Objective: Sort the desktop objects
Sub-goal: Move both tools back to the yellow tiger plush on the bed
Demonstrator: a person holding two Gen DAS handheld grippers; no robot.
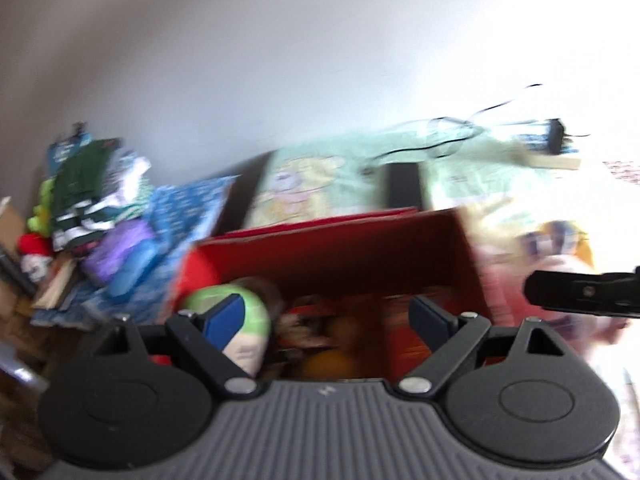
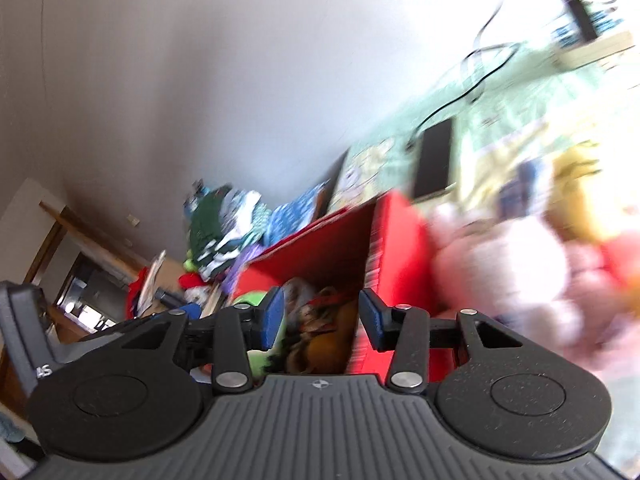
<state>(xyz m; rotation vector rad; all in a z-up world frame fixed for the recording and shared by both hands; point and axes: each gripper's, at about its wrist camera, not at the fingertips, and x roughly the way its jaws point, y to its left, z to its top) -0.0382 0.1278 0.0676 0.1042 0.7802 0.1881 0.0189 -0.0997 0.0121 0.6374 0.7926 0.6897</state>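
Both views are motion-blurred. A red box (image 1: pixel 340 252) stands open on the desk with several toys inside, among them a green-and-white plush head (image 1: pixel 240 320) and something orange (image 1: pixel 332 356). My left gripper (image 1: pixel 326 318) hovers over the box's near side, open wide, nothing between its blue pads (image 1: pixel 222 320). My right gripper (image 2: pixel 322 318) hangs above the same red box (image 2: pixel 320 252), open by a narrower gap and holding nothing. A pink-and-white plush toy (image 2: pixel 512 272) lies right of the box, with a yellow toy (image 2: pixel 580 184) behind it.
A green cartoon-print cloth (image 1: pixel 312 184) covers the desk, with a dark phone (image 2: pixel 434 160) and black cables (image 1: pixel 448 140) at the back. Folded clothes (image 1: pixel 96 188) pile up at the left. The right gripper's body (image 1: pixel 580 292) shows at the right edge. A white wall rises behind.
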